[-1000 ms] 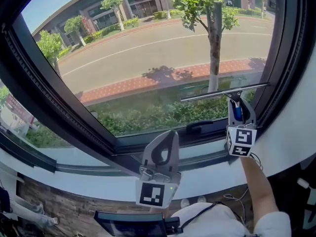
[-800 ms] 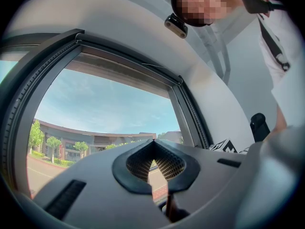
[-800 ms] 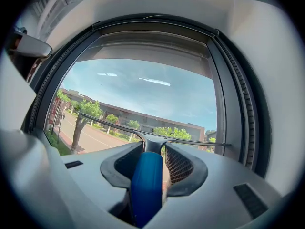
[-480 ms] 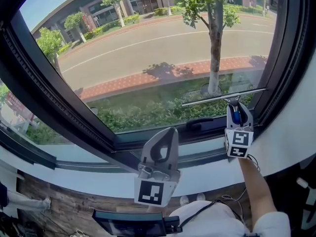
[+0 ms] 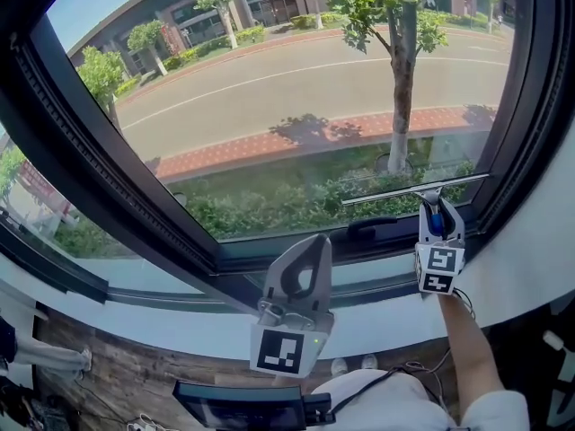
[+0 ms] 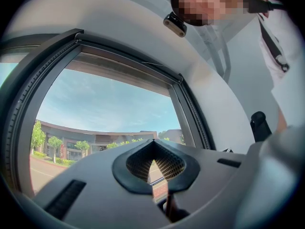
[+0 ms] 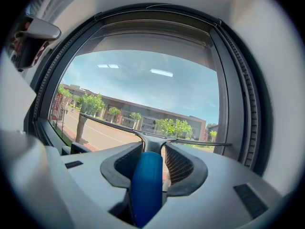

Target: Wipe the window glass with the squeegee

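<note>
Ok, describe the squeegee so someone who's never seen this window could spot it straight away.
Find the big window glass over the street and go to its lower right corner. There the right gripper holds the squeegee by its blue handle. Unlike the stubby black window handle on the frame below, it is a long, thin, slightly tilted bar across the glass.

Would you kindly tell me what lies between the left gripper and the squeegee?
In the head view, a black window handle lies between the left gripper and the squeegee.
</note>
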The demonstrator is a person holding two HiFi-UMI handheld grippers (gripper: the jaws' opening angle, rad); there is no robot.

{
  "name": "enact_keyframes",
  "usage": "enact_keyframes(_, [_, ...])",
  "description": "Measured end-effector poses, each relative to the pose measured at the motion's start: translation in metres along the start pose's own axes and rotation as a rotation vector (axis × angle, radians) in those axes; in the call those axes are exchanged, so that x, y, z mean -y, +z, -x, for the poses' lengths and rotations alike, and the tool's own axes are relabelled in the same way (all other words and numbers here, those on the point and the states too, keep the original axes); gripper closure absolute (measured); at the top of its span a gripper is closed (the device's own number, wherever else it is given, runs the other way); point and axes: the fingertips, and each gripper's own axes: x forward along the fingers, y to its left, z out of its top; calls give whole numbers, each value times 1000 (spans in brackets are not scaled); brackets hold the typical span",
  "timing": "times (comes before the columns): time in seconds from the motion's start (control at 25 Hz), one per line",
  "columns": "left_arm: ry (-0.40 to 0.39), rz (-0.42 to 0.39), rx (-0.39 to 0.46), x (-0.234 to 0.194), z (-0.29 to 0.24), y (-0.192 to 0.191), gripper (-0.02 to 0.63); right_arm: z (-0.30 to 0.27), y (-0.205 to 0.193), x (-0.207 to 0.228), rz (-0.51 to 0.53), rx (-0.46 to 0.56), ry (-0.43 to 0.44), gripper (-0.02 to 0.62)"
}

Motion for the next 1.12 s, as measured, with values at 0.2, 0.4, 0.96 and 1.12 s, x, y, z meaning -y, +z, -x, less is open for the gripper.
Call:
enact_keyframes(0.2, [9, 0, -6, -3, 2, -1, 604, -1, -10, -5, 2, -23, 9, 446])
enact_keyframes(0.4, [17, -6, -12, -5, 4, -2, 604, -1, -21, -9, 7, -46, 16, 446])
enact_keyframes(0.96, [23, -9, -20, -4, 3, -3, 604, -2, -49, -17, 31, -103, 36, 446])
enact_keyframes(1.12, [30, -8, -30, -5, 3, -7, 604, -3, -51, -19, 24, -98, 44, 446])
